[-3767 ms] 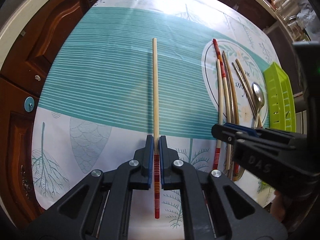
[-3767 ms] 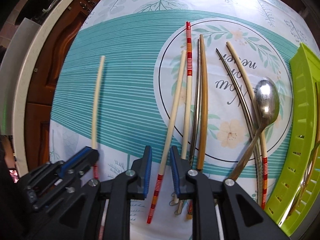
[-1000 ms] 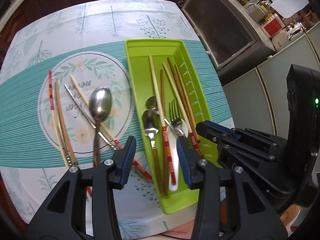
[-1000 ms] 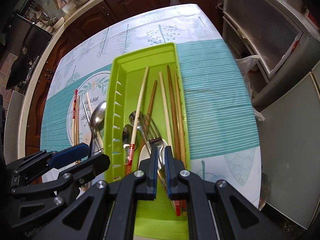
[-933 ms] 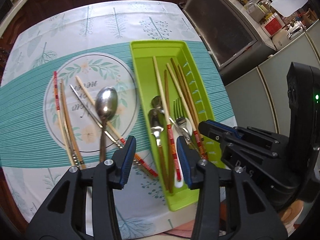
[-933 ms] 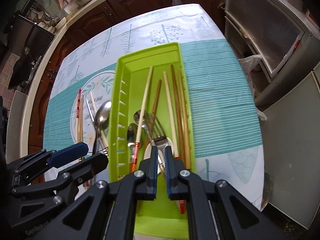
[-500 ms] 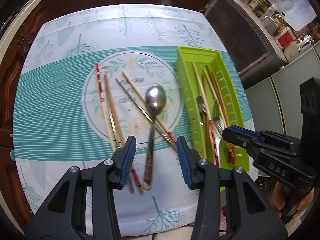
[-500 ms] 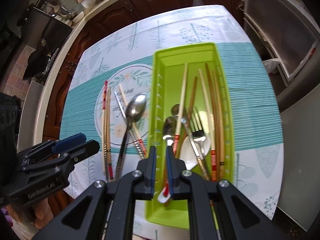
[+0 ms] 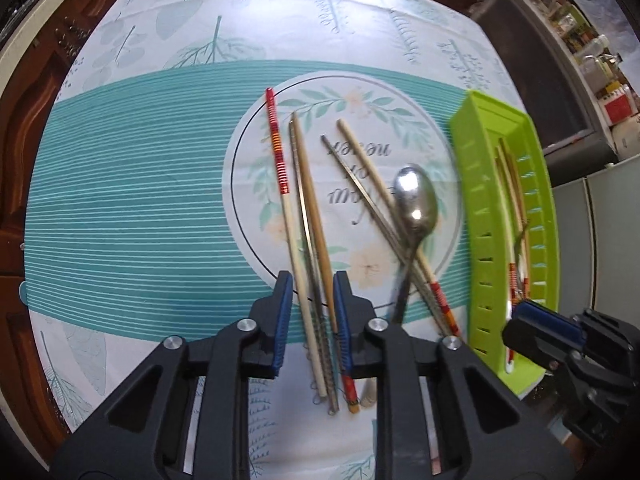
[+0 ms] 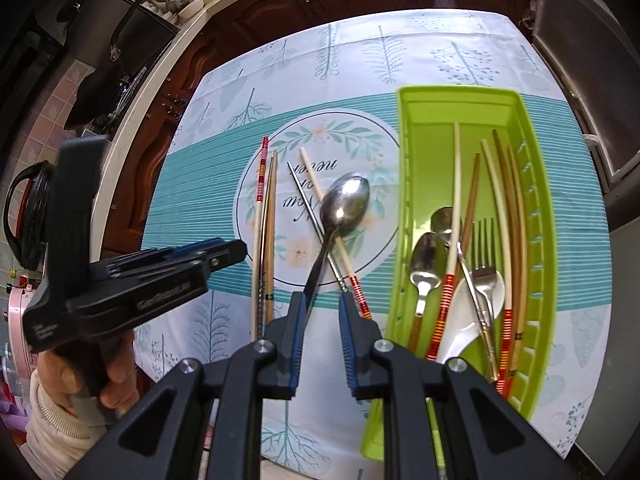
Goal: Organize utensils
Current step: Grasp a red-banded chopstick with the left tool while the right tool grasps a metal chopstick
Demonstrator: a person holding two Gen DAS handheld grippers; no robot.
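Observation:
On the tablecloth's round print lie three chopsticks side by side: a cream one with a red band (image 9: 280, 168), a metal one (image 9: 304, 216) and a brown wooden one (image 9: 316, 216). My left gripper (image 9: 313, 308) hangs over their near ends. Its jaws are closing with all three between them, and narrow gaps still show at the pads. To the right a steel spoon (image 10: 346, 200) lies across two crossed chopsticks (image 9: 360, 152). My right gripper (image 10: 322, 316) is open above the spoon's handle end, which runs in beside its left pad. The green tray (image 10: 404, 160) holds several chopsticks, spoons and a fork.
Dark wooden cupboards (image 9: 24, 120) border the table on the left, and a grey cabinet (image 10: 580, 20) stands on the right. A person's hand (image 10: 116, 368) grips the left tool. A black kettle (image 10: 24, 216) stands off the table at the far left.
Both grippers have moved left, from over the tray to the loose utensils on the cloth. The left jaws have narrowed around three chopsticks. The right jaws, almost shut before, have opened.

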